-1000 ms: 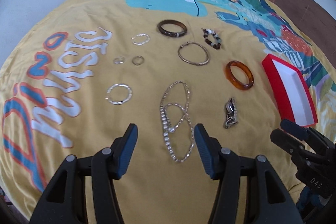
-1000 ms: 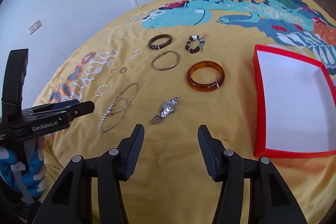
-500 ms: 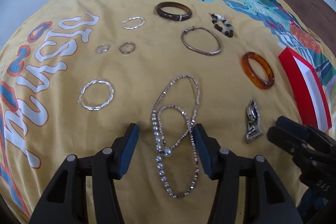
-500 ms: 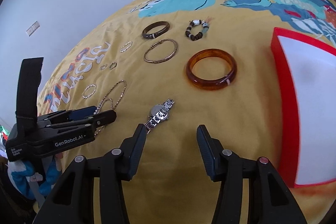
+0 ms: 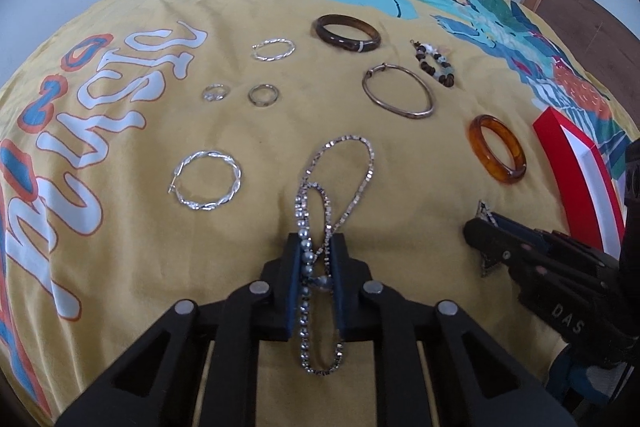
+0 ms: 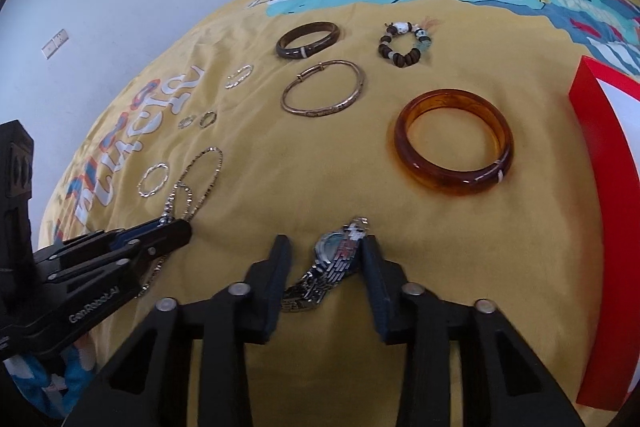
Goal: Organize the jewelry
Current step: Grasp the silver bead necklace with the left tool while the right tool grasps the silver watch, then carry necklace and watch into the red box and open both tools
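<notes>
Left gripper (image 5: 316,251): low over the yellow bedspread (image 5: 120,267), fingers drawn together on the beaded necklace (image 5: 332,211); strands pinched between the blue pads, loops trailing ahead and behind.
Left gripper writing: "GenRobot.AI" on its side, read in the right wrist view.
Twisted silver hoop (image 5: 208,181): flat on the cloth, left of the necklace.
Two small rings (image 5: 240,94): side by side, farther back.
Small twisted bangle (image 5: 274,49): behind the rings.
Dark wooden bangle (image 5: 347,33): at the back, near the teal print.
Thin metal bangle (image 5: 398,91): in front of the dark one.
Bead bracelet (image 5: 436,63): just right of the thin bangle.
Amber bangle (image 6: 454,141): flat, between the thin bangle and the box.
Right gripper (image 6: 324,263): low, fingers apart, straddling the silver watch (image 6: 332,263); right pad touching or nearly touching the watch, left pad clear.
Right gripper writing: "DAS" visible in the left wrist view.
Bedspread print: large white letters, not legible as a word.
Red box (image 6: 600,187): far right, white inside; the visible part holds nothing.
</notes>
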Available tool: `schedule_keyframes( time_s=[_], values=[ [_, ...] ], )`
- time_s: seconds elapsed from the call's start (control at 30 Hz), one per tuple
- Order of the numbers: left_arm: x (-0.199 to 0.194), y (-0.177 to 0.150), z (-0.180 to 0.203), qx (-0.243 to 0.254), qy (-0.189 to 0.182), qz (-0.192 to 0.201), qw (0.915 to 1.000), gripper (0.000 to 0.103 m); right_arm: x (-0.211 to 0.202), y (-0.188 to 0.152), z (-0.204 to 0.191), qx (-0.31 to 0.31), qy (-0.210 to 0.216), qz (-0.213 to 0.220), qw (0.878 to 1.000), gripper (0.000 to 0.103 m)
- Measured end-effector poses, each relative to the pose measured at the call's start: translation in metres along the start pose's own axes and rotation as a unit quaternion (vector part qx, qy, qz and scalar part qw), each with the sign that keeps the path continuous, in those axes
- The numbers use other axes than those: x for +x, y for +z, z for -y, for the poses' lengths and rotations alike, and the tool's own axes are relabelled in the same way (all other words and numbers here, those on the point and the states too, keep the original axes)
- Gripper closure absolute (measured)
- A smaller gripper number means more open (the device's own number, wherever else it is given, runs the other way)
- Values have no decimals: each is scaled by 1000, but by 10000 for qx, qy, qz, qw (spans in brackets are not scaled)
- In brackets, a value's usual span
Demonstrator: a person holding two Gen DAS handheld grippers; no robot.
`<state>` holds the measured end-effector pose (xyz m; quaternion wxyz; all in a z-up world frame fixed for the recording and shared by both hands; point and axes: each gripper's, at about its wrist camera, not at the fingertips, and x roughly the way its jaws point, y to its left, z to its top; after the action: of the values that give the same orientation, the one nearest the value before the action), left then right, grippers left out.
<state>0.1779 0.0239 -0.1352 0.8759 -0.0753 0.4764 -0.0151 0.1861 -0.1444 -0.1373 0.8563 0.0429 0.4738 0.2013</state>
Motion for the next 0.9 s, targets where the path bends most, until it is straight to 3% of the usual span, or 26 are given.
schedule_keyframes(
  time_s=[0.13, 0.57, 0.9],
  values=[
    [-11, -1, 5, 51, -117, 45, 9999, 96, -13, -4, 3, 13, 105, 9, 9999, 80],
    [-76, -5, 40, 187, -324, 297, 9989, 96, -98, -9, -4, 24, 341, 626, 9975, 80],
    [-128, 27, 119, 718, -953, 683, 9905, 96, -177, -8, 53, 301, -80, 1193, 9924, 80]
  ],
)
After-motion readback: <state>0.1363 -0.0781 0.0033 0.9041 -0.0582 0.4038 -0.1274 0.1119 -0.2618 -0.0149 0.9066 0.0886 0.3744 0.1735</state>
